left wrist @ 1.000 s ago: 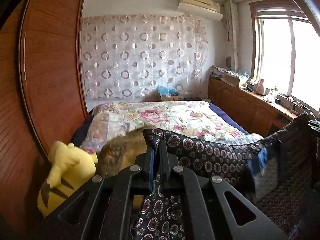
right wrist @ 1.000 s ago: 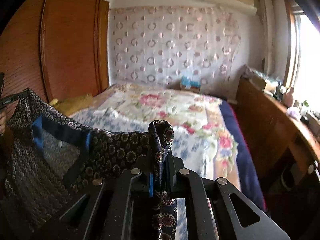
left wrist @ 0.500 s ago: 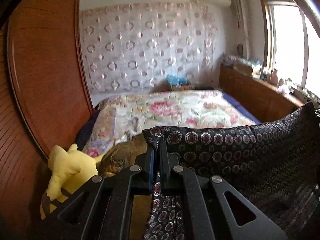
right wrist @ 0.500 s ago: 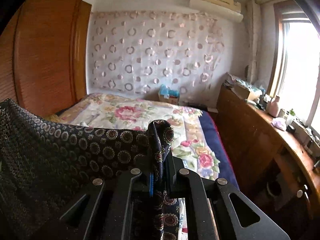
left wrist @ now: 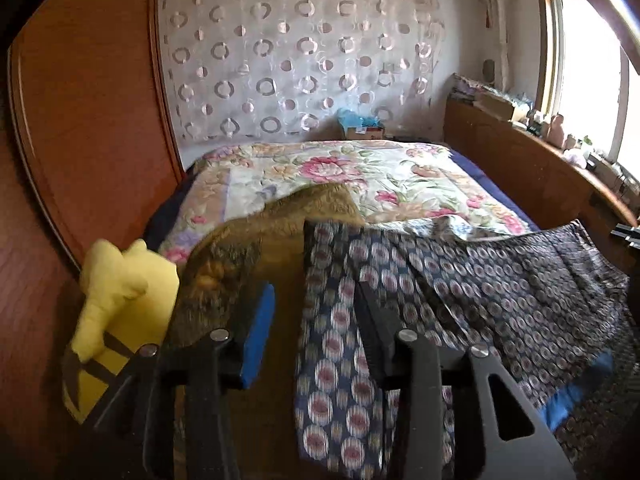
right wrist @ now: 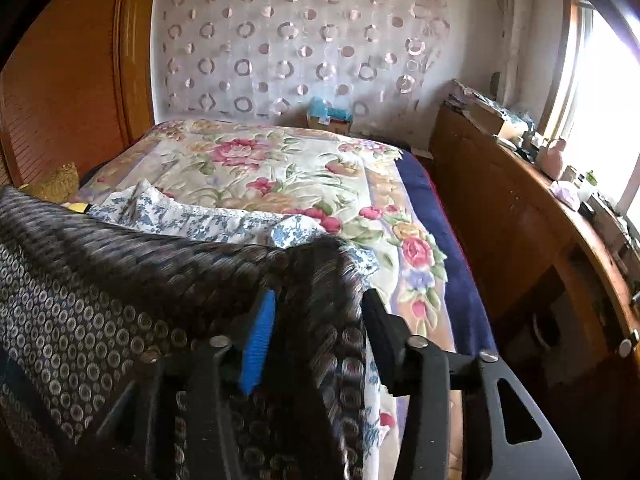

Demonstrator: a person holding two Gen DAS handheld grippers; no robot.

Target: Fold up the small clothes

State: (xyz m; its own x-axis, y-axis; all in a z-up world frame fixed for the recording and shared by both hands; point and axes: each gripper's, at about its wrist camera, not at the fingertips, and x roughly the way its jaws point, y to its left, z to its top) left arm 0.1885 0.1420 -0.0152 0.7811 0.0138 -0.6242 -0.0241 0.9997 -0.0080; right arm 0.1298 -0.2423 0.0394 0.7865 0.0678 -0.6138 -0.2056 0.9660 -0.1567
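Left gripper jaws opening, patterned garment corner still between them, pads not pressing. Right gripper same: jaws opening, cloth hanging in gap, loose. Garment spread across near edge of bed, draped 3 to 9 o'clock between grippers, over white floral cloth. Yellow plush toy at 9 o'clock in left view, olive cushion beside it. Handling guess: light, thin, limp, likely slick weave; slides off easily. Best hold: pinch at corners or hem, not mid-panel.
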